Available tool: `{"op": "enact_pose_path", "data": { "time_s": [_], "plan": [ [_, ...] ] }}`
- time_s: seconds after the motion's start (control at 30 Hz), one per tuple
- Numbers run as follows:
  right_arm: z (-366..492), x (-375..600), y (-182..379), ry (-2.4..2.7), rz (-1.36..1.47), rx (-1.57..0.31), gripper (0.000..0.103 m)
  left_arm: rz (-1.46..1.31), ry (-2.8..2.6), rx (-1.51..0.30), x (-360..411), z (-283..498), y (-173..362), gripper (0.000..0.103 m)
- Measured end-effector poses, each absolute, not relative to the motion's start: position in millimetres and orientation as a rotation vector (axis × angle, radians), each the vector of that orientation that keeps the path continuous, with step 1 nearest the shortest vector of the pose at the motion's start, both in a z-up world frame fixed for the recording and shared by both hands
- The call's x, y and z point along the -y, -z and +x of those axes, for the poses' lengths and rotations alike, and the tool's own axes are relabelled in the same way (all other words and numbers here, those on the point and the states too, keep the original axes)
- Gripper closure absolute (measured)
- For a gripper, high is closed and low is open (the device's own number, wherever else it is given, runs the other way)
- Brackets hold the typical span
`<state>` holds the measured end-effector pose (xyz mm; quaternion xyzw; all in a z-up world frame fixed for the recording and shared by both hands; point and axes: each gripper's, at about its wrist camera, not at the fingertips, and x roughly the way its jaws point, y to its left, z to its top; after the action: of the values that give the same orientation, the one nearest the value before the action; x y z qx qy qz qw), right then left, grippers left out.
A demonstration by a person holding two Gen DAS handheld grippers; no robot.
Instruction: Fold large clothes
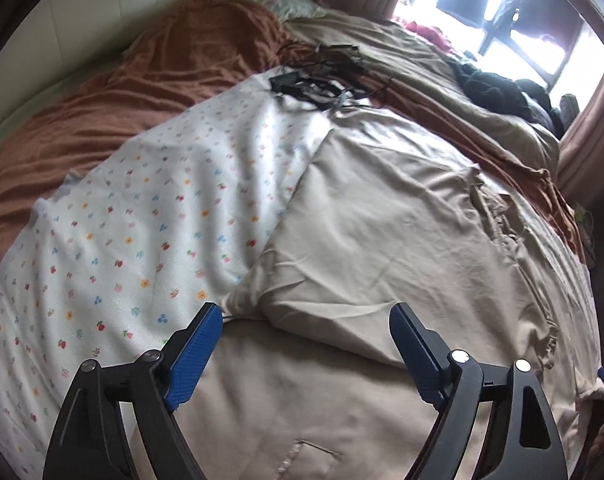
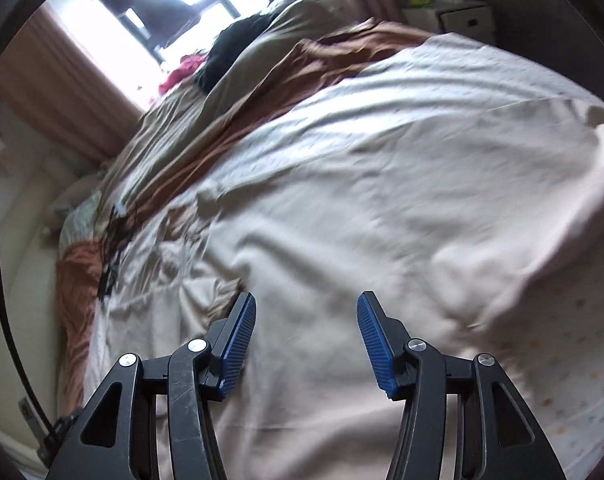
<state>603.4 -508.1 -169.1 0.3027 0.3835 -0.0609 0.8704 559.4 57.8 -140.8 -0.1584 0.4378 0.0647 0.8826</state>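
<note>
Beige garment (image 1: 382, 216), the large piece I'm folding, lies spread on the bed ahead of and beneath my left gripper (image 1: 306, 316), whose jaws stand wide apart with nothing between them, only cloth below. From the left wrist view a folded flap of it sits just beyond the fingertips, its long straight edge running away up the frame along the floral sheet (image 1: 141, 208), which lies off to the gripper's left; I judge the flap was laid over to make a fold, and its near corner rests just ahead of the left finger. Farther out, a tangle of black cables (image 1: 322, 84) sits on the sheet's far end, well apart from me, and a rust-brown blanket (image 1: 161, 92) fills the far left. Room for moving looks good straight ahead and to the right, where the cloth runs flat toward the bed's edge. In the right wrist view, blurred, my right gripper (image 2: 306, 312) hangs over the same beige garment (image 2: 342, 208) with jaws parted and empty, no pad pressing on fabric. A raised ridge of cloth crosses ahead and to its right, likely the fold's bulk; to its left the fabric bunches in wrinkles toward the bedside. I'd smooth next, though that's a guess.
</note>
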Motion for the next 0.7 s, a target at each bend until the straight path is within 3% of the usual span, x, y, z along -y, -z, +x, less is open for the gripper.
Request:
{"op": "enact_pose_path", "data": {
  "time_s": [0.53, 0.7],
  "plan": [
    [504.8, 682.4, 182.8, 0.542, 0.854, -0.617, 0.05, -0.223, -0.032, -0.859, 2.5, 547.3, 126.6, 0.017],
    [498.0, 708.3, 192.8, 0.564, 0.89, -0.581, 0.055, -0.214, -0.036, -0.853, 5.5, 544.9, 126.1, 0.017]
  ]
}}
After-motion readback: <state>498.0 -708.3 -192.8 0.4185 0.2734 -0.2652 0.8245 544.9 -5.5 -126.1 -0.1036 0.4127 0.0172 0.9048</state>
